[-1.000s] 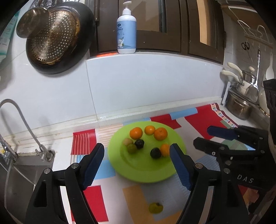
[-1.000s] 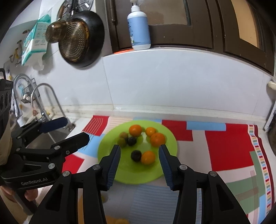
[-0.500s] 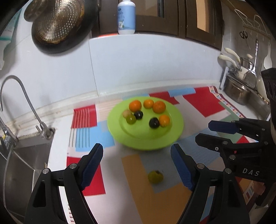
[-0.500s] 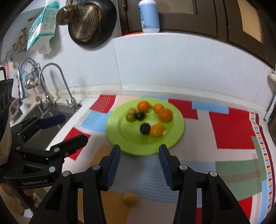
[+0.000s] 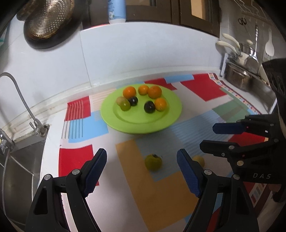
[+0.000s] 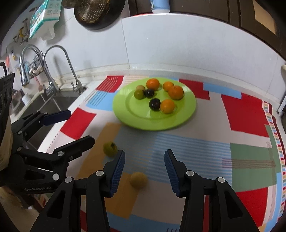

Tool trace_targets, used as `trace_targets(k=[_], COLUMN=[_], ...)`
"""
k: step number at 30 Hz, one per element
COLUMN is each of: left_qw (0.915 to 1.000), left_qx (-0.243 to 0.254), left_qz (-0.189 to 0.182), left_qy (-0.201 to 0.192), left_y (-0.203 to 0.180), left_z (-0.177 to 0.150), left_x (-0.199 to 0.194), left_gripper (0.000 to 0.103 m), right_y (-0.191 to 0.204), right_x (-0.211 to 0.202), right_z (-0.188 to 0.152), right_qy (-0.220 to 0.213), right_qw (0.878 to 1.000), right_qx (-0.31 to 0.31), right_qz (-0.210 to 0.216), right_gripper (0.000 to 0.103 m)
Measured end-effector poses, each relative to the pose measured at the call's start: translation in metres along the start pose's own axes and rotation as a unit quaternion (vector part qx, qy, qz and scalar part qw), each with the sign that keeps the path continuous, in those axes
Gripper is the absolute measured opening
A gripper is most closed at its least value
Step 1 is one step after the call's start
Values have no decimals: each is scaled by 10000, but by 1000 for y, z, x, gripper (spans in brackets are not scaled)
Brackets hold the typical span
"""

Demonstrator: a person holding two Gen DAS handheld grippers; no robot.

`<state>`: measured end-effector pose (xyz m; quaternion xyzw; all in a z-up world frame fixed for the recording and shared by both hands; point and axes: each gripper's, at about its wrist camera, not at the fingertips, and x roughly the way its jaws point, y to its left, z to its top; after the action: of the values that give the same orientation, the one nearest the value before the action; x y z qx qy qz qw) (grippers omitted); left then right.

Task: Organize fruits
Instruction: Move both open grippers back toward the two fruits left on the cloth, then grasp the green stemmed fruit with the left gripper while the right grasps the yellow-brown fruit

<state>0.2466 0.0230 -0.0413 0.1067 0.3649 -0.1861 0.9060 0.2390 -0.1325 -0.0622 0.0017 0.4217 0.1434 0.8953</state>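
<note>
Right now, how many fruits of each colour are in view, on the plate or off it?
Orange: 4, first, on the green plate
Dark purple: 2, first
Green: 2, first
Yellow-tan: 2, first
Total: 10

White tiled wall (image 6: 178, 44) (dark cabinets (image 5: 196, 16) above) backs a patchwork-clothed counter (image 6: 241, 110).

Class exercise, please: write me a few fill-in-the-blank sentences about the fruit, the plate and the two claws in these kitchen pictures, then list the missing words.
1. The green plate holds ____ orange fruits.
2. The number of dark fruits on the plate is ____.
3. The greenish fruit and the yellow fruit lie on the ____, off the plate.
4. The left claw and the right claw both hold ____.

Missing words: four; two; mat; nothing
</note>
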Motion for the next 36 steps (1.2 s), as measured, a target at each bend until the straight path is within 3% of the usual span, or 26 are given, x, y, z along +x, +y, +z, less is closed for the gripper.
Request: trace_targets(k=[7, 20, 26, 29, 36], left_qw=[9996, 9988, 9984, 9983, 9965], left_qx=[84, 345, 328, 290, 89], left_qz=[-57, -62, -138, -192, -452], left_qy=[250, 353, 440, 472, 691], left_y=[-3, -7, -9, -9, -10], left_z=[-13, -19, -18, -17, -17], left_x=[12, 34, 45, 50, 63], left_gripper=[80, 80, 72, 66, 52], right_y=[0, -1, -2, -3, -1], right_x=[9, 30, 35, 38, 42], right_z=[-10, -23, -24, -24, -25], right_qy=[285, 685, 736, 774, 810], right_qw=[9996, 9974, 9967, 9962, 9954], right_qx=[-45, -16, 43, 58, 60], right_qz=[-2, 216, 334, 400, 502], right_gripper=[47, 47, 46, 39, 33])
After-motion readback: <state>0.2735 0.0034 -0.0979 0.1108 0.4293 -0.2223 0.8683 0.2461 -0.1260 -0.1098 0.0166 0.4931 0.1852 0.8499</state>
